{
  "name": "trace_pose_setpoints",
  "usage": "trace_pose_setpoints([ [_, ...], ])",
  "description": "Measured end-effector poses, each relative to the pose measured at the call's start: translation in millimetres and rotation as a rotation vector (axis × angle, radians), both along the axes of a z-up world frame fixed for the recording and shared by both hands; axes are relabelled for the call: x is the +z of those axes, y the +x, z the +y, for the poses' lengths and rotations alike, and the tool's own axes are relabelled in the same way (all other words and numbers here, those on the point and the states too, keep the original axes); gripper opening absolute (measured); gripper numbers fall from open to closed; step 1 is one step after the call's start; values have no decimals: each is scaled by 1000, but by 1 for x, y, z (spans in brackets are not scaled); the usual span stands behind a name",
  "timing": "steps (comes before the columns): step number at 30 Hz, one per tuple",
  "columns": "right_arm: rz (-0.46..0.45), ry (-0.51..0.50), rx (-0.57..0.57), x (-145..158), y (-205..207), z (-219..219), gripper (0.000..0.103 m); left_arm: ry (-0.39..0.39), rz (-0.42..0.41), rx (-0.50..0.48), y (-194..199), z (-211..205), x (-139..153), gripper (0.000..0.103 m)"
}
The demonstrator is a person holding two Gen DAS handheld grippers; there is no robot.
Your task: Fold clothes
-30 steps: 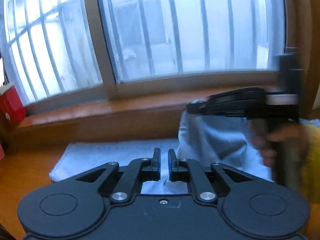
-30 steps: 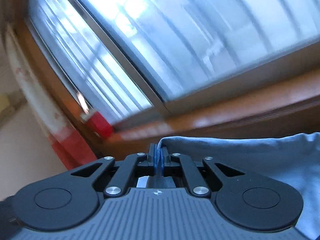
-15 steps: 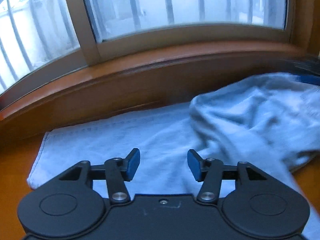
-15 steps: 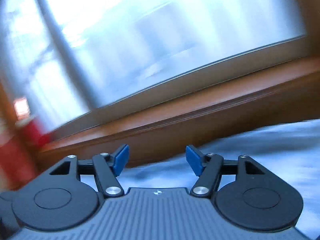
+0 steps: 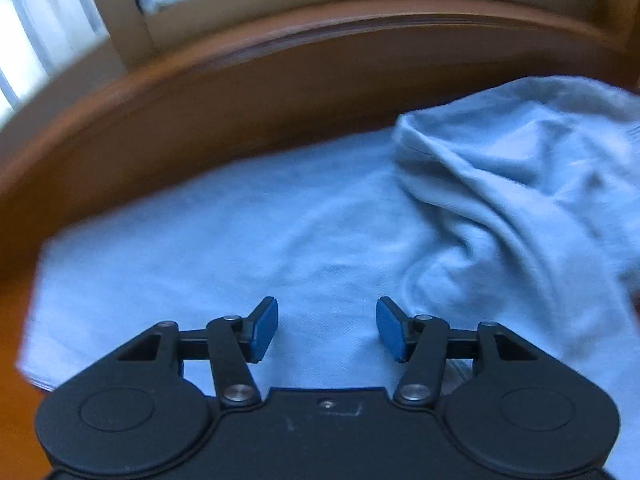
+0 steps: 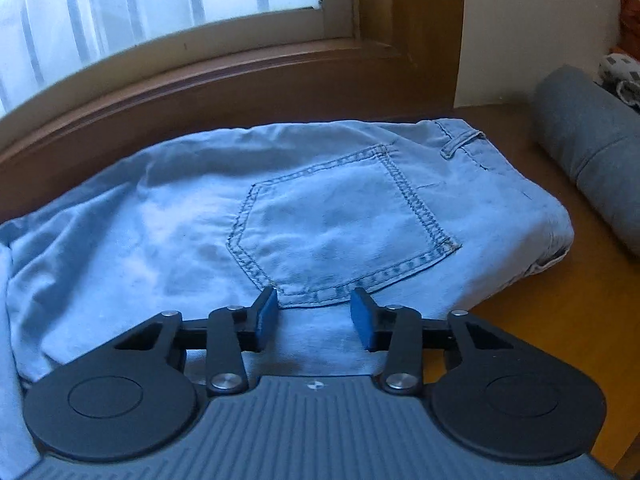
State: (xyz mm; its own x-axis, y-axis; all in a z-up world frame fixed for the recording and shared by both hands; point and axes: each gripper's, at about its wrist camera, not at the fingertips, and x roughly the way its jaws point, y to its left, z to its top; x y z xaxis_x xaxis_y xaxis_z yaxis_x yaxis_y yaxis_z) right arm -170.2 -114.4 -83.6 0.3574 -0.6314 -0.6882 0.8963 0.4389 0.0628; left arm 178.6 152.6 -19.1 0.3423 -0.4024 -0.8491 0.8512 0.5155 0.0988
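Light blue jeans (image 5: 304,232) lie spread on a wooden table, flat on the left and bunched into folds at the right (image 5: 500,184). My left gripper (image 5: 326,330) hovers open just above the flat part, nothing between its blue pads. In the right wrist view the seat of the jeans (image 6: 280,208) shows, with a stitched back pocket (image 6: 340,232) and a belt loop (image 6: 460,142). My right gripper (image 6: 314,316) is open over the pocket's lower edge, holding nothing.
A wooden window sill (image 6: 200,80) and window run along the far side of the table. A rolled grey garment (image 6: 592,160) lies at the right on the bare wooden tabletop (image 6: 540,320). A white wall panel (image 6: 532,32) stands behind it.
The right gripper let go of the jeans edge it was pinching, opened and swung right to the pocket end. The left gripper opened and tilted down over the flat cloth.
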Motion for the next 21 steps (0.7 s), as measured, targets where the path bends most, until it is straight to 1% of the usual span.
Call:
trace_pose_setpoints([
  [2, 11, -13, -3, 2, -6, 3, 43, -13, 9, -15, -14, -1, -2, 54],
  [3, 13, -21, -1, 5, -9, 6, 43, -20, 13, -22, -21, -2, -2, 58],
  [4, 16, -29, 1, 8, -13, 9, 44, -18, 6, -14, -24, -2, -2, 58],
  [7, 22, -54, 7, 18, -24, 18, 44, -13, -5, 10, -33, 1, -1, 57],
  [9, 22, -71, 24, 25, -30, 27, 48, -17, -2, 13, -40, 10, 4, 57],
  [11, -15, -85, 149, 38, -28, 54, 61, -26, -1, 3, -50, 21, 11, 57],
  [14, -82, -7, 385, 43, -16, 90, 61, -36, 15, -16, -71, 34, 19, 58],
  [16, -105, 43, 501, 38, -4, 105, 61, -43, 35, -43, -89, 36, 23, 59],
  [18, -112, 88, 571, 28, 10, 115, 61, -49, 44, -62, -100, 38, 24, 59],
  [21, -110, 141, 632, 13, 29, 118, 61, -41, 41, -61, -107, 40, 23, 59],
])
